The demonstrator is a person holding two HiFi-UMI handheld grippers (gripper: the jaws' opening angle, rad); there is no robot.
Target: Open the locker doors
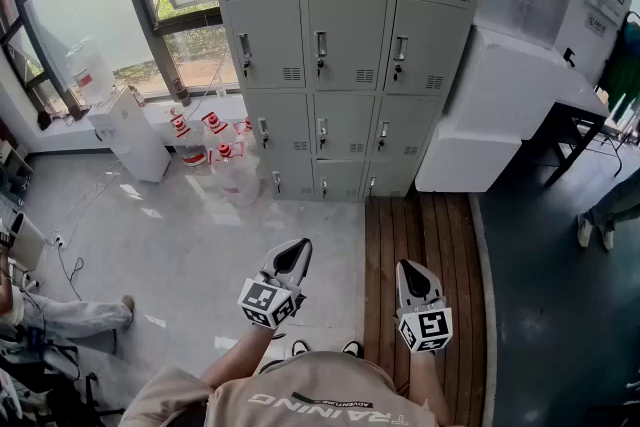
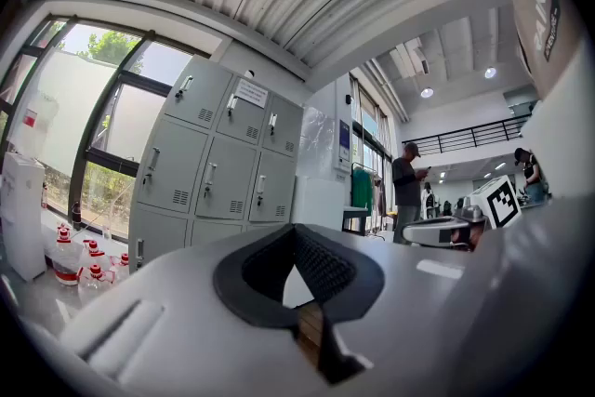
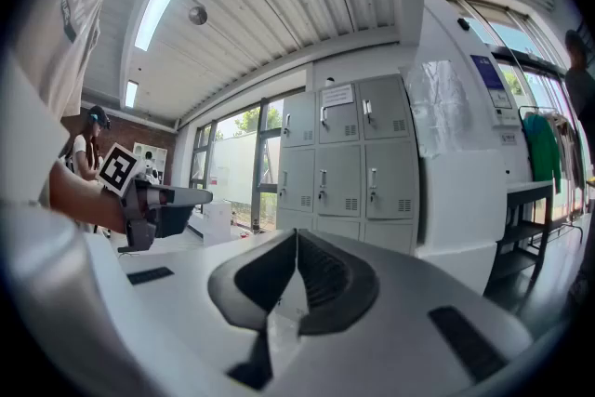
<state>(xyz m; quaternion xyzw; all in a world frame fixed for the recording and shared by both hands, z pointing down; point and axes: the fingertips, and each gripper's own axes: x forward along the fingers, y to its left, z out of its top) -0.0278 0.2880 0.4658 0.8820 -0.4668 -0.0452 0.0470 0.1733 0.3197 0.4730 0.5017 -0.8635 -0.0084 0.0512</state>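
Locker doors point(image 1: 344, 40) all shut, lockers right beside the window point(image 1: 95, 10), well ahead of both tools. Left gripper point(image 1: 296, 251) and right gripper point(image 1: 411, 269) both have jaws pressed together, nothing pinched. Water bottles point(image 1: 212, 147) sit left of the lockers

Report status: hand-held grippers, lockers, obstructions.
Left hand-held gripper, right hand-held gripper: shut, empty. Lockers all closed, untouched, ahead. Bottles on floor left of them, off the path.

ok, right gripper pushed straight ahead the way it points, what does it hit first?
Probably the lockers, all shut. Only floor shows between them and the right gripper. Which door is unclear.
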